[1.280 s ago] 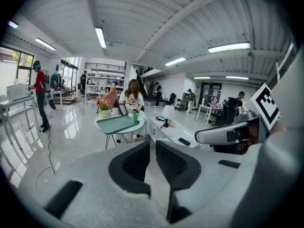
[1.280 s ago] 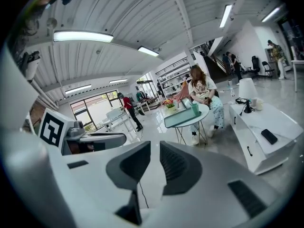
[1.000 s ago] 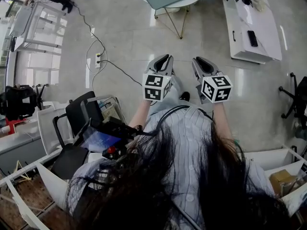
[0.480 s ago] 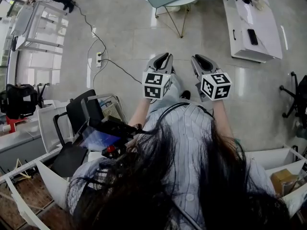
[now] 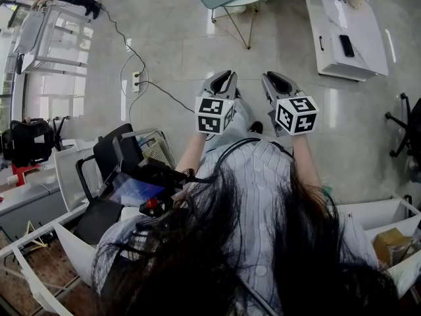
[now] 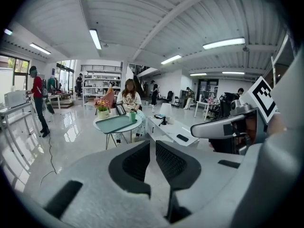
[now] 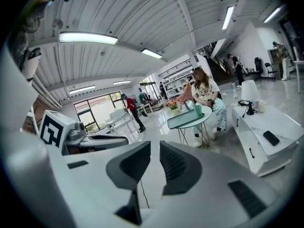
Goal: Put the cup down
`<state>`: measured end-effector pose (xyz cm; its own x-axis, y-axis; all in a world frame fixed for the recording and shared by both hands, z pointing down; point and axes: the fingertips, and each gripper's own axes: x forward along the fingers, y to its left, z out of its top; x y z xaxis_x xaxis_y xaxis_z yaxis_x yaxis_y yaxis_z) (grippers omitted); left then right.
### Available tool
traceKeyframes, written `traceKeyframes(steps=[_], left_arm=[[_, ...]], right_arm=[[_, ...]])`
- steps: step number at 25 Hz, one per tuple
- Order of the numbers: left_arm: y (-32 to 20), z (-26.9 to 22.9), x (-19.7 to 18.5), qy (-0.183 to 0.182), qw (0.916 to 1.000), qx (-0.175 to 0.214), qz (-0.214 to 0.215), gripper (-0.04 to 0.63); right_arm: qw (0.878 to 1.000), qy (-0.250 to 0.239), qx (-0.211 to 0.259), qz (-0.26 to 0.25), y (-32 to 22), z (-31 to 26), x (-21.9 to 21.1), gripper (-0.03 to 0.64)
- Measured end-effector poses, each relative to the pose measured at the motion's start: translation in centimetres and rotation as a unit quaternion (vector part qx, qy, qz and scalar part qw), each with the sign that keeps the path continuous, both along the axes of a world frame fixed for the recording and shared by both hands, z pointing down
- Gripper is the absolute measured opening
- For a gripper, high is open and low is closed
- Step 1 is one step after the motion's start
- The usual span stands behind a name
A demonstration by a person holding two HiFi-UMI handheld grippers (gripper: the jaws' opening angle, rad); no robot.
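No words, numbers or brand names could be read anywhere. The only printed signs were black-and-white square markers on the left claw's cube (image 5: 212,116) and the right claw's cube (image 5: 296,115), and they carried no letters.

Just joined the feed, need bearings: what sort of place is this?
Probably a big open-plan office or lab: ceiling strip lights, a polished floor, a round table carrying a green cup, a long white bench and an office chair.
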<state>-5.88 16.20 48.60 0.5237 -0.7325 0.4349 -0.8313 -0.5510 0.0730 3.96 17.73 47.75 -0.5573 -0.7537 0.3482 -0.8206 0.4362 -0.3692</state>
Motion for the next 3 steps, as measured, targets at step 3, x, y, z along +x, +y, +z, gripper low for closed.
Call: traceKeyframes(steps=[3], left_arm=[[-0.17,0.16,0.22,-0.002,1.0000,-0.001,0.005,0.052]], right_arm=[[1.000,-0.001,-0.001,0.003,-0.18,0.17,0.21,0.075]])
